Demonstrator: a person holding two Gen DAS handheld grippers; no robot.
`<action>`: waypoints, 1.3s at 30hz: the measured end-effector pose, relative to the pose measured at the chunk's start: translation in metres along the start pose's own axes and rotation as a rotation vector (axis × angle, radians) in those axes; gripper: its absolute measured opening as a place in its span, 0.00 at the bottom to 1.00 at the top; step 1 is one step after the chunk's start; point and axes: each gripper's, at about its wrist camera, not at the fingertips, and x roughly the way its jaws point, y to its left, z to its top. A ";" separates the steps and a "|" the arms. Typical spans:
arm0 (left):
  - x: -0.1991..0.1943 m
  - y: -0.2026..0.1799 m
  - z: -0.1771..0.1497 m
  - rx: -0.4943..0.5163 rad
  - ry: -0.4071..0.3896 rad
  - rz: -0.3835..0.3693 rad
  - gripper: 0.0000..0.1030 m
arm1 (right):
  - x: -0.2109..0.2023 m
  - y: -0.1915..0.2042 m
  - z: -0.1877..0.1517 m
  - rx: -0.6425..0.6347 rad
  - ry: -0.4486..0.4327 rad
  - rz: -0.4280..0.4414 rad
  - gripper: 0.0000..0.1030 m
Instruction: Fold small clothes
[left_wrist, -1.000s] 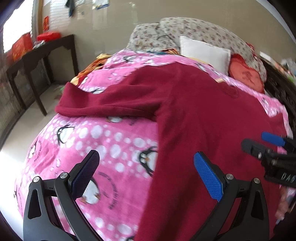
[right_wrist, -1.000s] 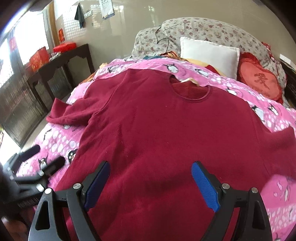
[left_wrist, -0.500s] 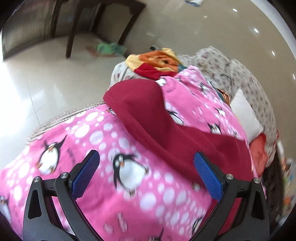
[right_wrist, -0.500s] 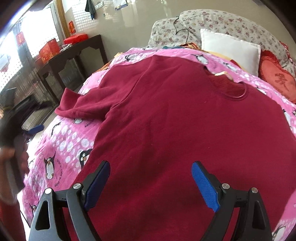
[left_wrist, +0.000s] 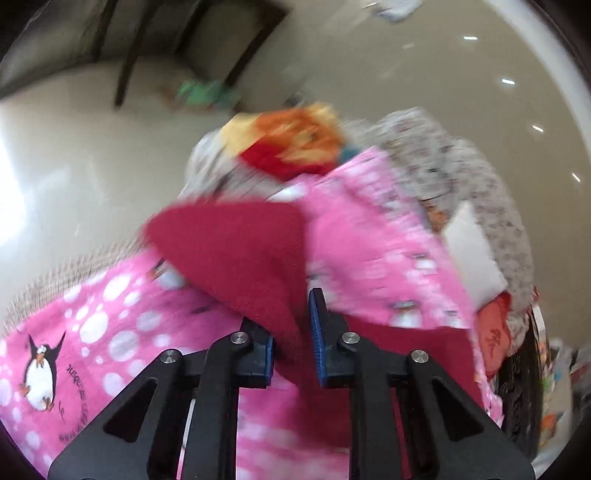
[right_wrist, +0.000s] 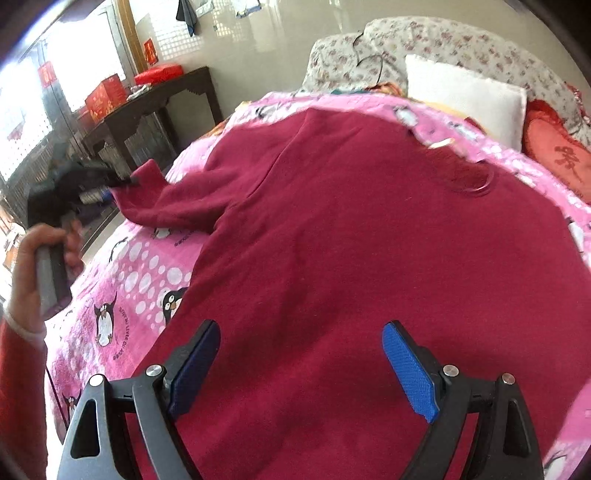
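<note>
A dark red sweater (right_wrist: 369, 240) lies spread flat on a pink penguin blanket (right_wrist: 140, 280) on the bed. Its left sleeve (left_wrist: 236, 251) sticks out toward the bed's edge. My left gripper (left_wrist: 291, 332) is shut on this sleeve near its end; it also shows in the right wrist view (right_wrist: 122, 181), gripping the cuff. My right gripper (right_wrist: 299, 369) is open and empty, hovering just above the sweater's lower body, near the hem.
A white pillow (right_wrist: 465, 96), a red heart cushion (right_wrist: 557, 155) and a floral quilt (right_wrist: 424, 40) lie at the bed's head. A dark wooden table (right_wrist: 155, 99) with red boxes stands left of the bed. Orange-yellow cloth (left_wrist: 291, 144) hangs off the bed's side.
My left gripper has swung to the sleeve and closed on its end. My right gripper has stayed open over the sweater's lower body, shifting slightly.
</note>
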 end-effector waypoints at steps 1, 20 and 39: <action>-0.013 -0.023 -0.003 0.054 -0.019 -0.029 0.12 | -0.007 -0.005 0.001 0.003 -0.014 -0.010 0.86; 0.008 -0.236 -0.232 0.669 0.324 -0.460 0.64 | -0.090 -0.168 -0.049 0.361 -0.045 -0.190 0.86; 0.011 -0.102 -0.170 0.531 0.132 -0.064 0.80 | -0.009 -0.012 0.077 -0.118 -0.144 -0.188 0.86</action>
